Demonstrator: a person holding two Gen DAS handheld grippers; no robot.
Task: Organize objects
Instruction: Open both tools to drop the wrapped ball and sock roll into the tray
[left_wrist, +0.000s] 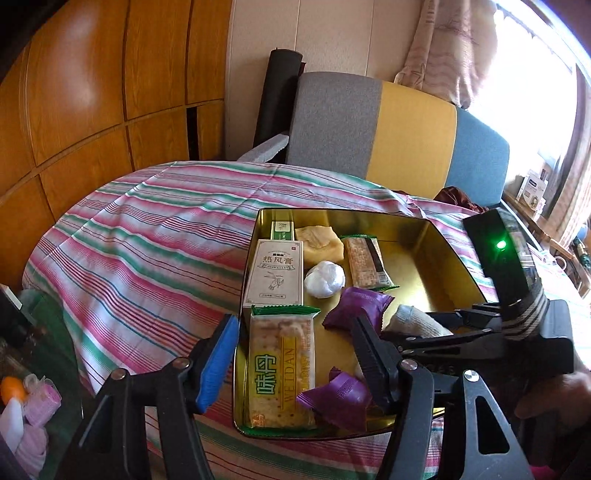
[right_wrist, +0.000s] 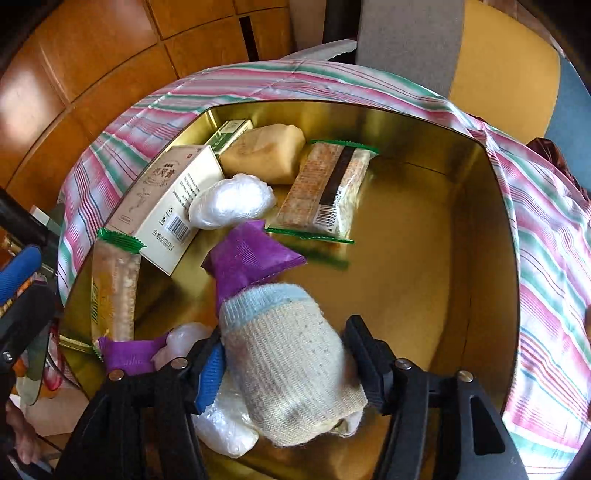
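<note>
A gold tin (left_wrist: 443, 254) on the striped cloth holds a cream box (left_wrist: 275, 269), a white wrapped ball (left_wrist: 325, 278), a yellow wrapped block (left_wrist: 319, 240), two cracker packets (left_wrist: 280, 369) (right_wrist: 325, 192) and purple sachets (left_wrist: 356, 306). My left gripper (left_wrist: 293, 321) hovers open at the tin's near left corner. Its blue pad (left_wrist: 218, 362) is outside the wall, and the near cracker packet lies below, untouched. My right gripper (right_wrist: 286, 328) reaches into the tin from the right. Both its pads sit against a rolled cream sock with a blue cuff (right_wrist: 288, 362), which lies over a white bag (right_wrist: 225, 428).
The tin's right half (right_wrist: 424, 258) is bare gold floor. The striped tablecloth (left_wrist: 147, 240) spreads left and behind. A grey, yellow and blue chair (left_wrist: 369, 125) stands past the table, with wooden panels (left_wrist: 92, 92) at left. Small clutter (left_wrist: 22, 406) sits low left.
</note>
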